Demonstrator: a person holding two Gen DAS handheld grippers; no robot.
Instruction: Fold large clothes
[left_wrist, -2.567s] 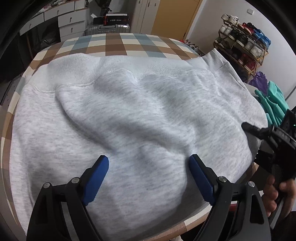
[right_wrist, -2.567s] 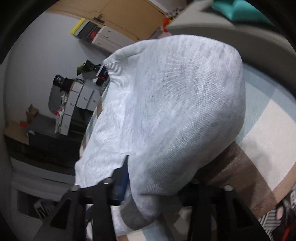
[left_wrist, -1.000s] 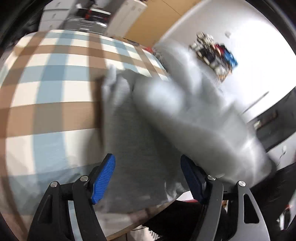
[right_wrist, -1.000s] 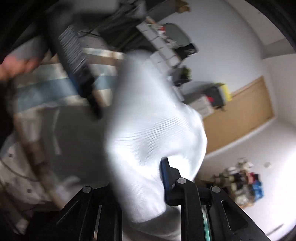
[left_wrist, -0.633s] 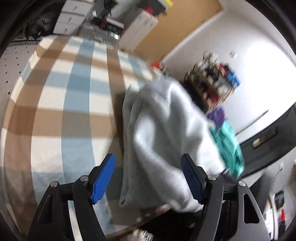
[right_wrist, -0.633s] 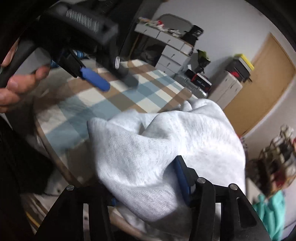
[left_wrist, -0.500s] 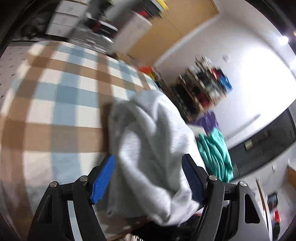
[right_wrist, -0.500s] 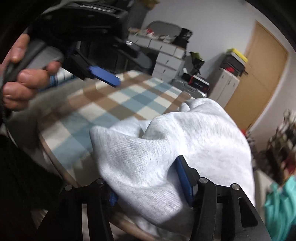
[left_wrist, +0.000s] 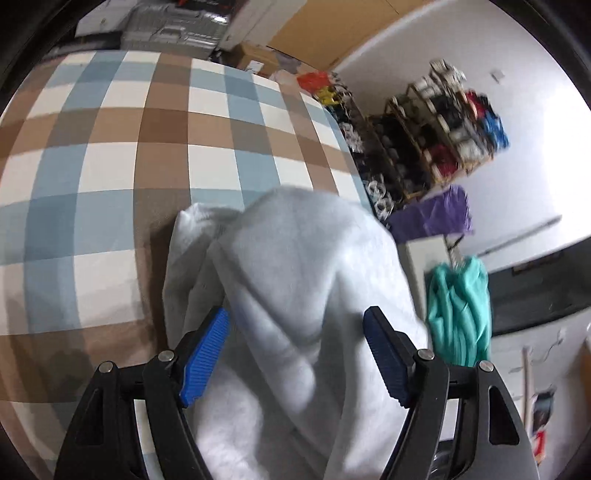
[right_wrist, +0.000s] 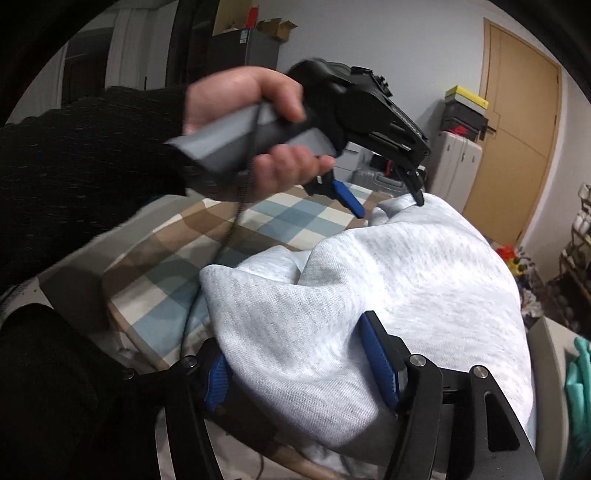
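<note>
A light grey sweatshirt is bunched in a heap at the near right edge of the checked table. My left gripper is open, its blue pads on either side of the heap without closing on it. In the right wrist view the left gripper hovers over the far end of the sweatshirt, held by a hand. My right gripper has its blue pads wide apart around a thick bundle of the grey cloth, which fills the gap.
A teal garment hangs over a grey box right of the table. A purple cloth and a shoe rack stand beyond. A wooden door and drawers are at the back.
The flat-spread sweatshirt has been gathered into a heap at the table's right edge. My left gripper has swung over it, and the right has turned with the cloth in it.
</note>
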